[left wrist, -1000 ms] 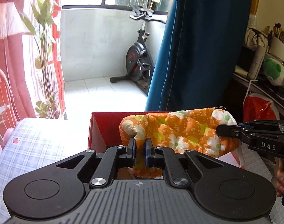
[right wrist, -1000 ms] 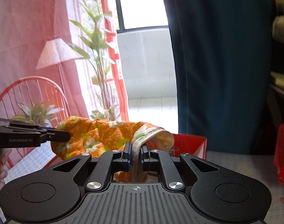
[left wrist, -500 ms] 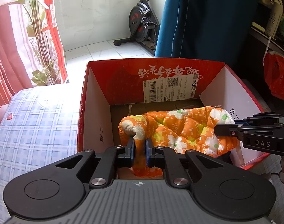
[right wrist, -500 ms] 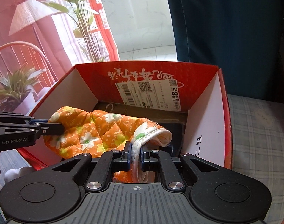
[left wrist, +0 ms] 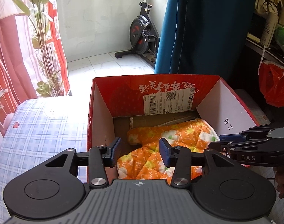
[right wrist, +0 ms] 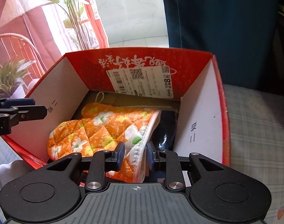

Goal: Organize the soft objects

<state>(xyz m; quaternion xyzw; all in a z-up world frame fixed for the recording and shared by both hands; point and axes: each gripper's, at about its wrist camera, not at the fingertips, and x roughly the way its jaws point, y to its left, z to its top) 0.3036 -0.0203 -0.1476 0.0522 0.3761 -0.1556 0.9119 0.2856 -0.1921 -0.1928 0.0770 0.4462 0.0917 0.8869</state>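
Observation:
An orange floral oven mitt [left wrist: 169, 140] lies inside a red cardboard box [left wrist: 100, 100]; it also shows in the right wrist view [right wrist: 108, 128], inside the same box [right wrist: 219, 100]. My left gripper [left wrist: 140, 149] is open above the mitt's left end, jaws well apart and holding nothing. My right gripper [right wrist: 135, 155] is open, its jaws straddling the mitt's white-trimmed cuff without pinching it. The right gripper also shows at the right of the left wrist view [left wrist: 240, 141], and the left gripper at the left of the right wrist view [right wrist: 20, 110].
A dark object [right wrist: 165, 130] lies in the box beside the mitt's cuff. The box stands on a blue checked cloth [left wrist: 39, 130]. A blue curtain [left wrist: 207, 28], exercise bike [left wrist: 142, 35], plant [left wrist: 43, 37] and red bag [left wrist: 274, 85] stand beyond.
Both grippers lowered the mitt into the box, then opened and let it go. The mitt now rests on the box floor.

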